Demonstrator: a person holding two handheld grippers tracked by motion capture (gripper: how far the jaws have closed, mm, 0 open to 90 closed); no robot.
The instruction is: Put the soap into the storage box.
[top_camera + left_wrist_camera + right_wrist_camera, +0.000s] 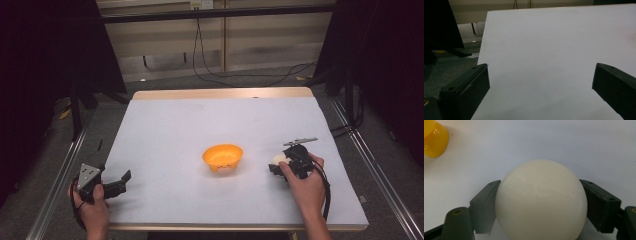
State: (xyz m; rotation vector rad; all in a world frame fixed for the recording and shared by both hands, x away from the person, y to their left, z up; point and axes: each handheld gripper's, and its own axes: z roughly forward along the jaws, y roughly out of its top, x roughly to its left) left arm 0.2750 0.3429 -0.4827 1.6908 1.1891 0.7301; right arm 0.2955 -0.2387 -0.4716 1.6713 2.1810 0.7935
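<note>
**White ball pinched beside the orange bowl**

A white ball (541, 200) is pinched between the jaws of the right claw (281, 162), resting on the surface (175, 125) just right of the orange bowl (223, 156). The left claw (540, 82) is held spread and empty, well left of the bowl, near the surface's edge.

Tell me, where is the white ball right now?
The white ball sits between the right gripper's jaws, pressed on both sides. In the high view it is on the table's right side, just right of the orange bowl.
</note>
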